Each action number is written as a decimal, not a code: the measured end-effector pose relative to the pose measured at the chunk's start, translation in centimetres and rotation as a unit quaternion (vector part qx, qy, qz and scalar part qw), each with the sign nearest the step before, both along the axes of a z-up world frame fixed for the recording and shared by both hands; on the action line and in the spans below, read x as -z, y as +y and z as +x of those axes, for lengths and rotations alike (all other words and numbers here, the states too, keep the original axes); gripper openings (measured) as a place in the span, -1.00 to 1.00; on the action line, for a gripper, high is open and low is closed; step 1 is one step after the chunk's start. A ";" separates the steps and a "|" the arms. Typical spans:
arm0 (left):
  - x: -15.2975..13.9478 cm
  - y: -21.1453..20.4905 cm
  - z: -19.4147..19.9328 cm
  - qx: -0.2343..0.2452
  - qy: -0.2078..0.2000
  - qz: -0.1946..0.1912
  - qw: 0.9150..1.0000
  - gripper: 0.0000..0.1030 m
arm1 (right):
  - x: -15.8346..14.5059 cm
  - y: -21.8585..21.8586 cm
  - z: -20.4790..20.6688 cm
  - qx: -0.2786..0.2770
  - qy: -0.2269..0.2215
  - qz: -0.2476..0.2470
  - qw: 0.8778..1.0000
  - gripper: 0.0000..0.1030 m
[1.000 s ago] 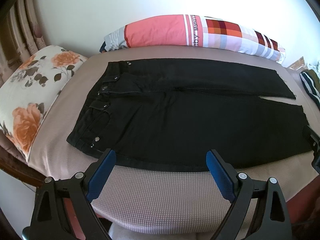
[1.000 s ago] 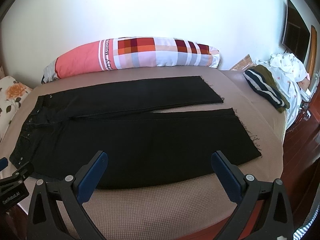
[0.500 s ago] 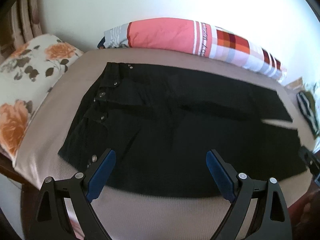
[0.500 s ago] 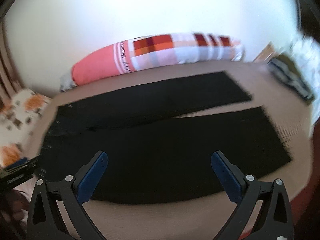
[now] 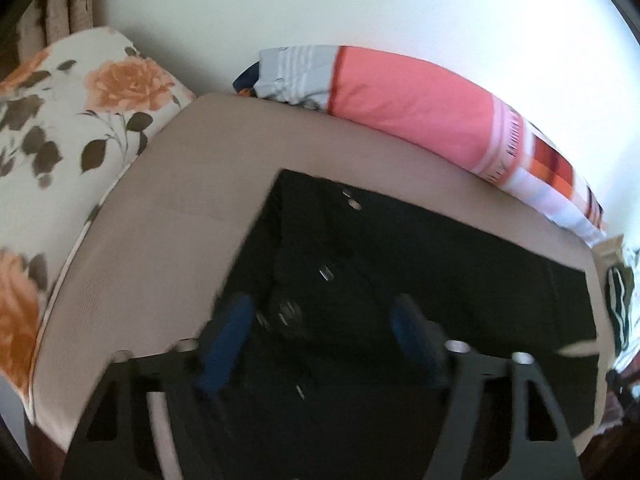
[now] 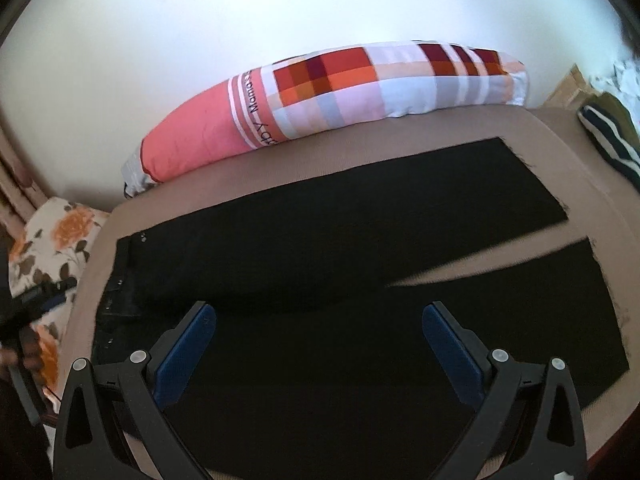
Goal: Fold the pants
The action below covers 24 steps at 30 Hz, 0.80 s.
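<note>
Left gripper (image 5: 320,316) nearer pants (image 5: 440,280), closing.

Black pants (image 6: 320,248) lie flat on a tan bed (image 6: 560,132), waistband at the left, the two legs parting toward the right. The right gripper (image 6: 320,320) hangs above the near leg, its blue-padded jaws spread wide with nothing between them. A pink-and-checked bolster (image 6: 320,92) lies along the far edge, a floral pillow (image 6: 56,236) at the left, and striped clothing (image 6: 608,140) at the right.
</note>
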<state>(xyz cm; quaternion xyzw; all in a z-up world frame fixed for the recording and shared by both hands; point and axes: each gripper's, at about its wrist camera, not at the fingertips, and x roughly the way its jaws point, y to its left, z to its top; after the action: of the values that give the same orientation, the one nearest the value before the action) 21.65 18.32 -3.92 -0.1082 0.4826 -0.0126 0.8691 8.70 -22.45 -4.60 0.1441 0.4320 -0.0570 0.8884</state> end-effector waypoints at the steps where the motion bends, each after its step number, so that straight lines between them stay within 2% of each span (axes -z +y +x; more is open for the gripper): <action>1: 0.5 0.6 1.2 0.001 0.004 -0.007 1.000 0.08 | 0.3 0.4 0.4 -0.001 0.003 -0.001 1.000 1.00; 4: 2.2 2.4 5.1 0.015 0.019 -0.047 0.999 -0.09 | 1.4 2.1 2.2 -0.019 0.010 -0.007 1.000 1.00; 9: 5.7 4.8 10.5 0.023 0.053 -0.136 0.989 -0.43 | 3.1 4.5 5.1 -0.054 0.029 -0.015 0.998 1.00; 13: 7.9 6.4 13.2 0.011 0.069 -0.173 0.983 -0.49 | 4.8 5.3 7.1 -0.053 0.050 0.000 0.997 1.00; 18: 9.7 7.0 15.5 0.029 0.089 -0.220 0.971 -0.49 | 6.3 6.7 9.2 -0.067 0.070 -0.004 0.995 1.00; 21: 9.7 6.8 16.3 0.048 0.087 -0.259 0.961 -0.55 | 6.7 7.8 10.3 -0.083 0.073 0.002 0.994 1.00; 24: 9.3 6.4 16.9 0.064 0.077 -0.278 0.955 -0.55 | 6.8 8.7 11.3 -0.101 0.071 0.000 0.992 1.00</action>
<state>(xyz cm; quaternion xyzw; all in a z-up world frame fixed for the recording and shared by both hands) 38.59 24.71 -13.21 -0.3152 0.5314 -0.1930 0.7622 20.01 -13.76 -11.38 0.0954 0.5061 0.0233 0.8569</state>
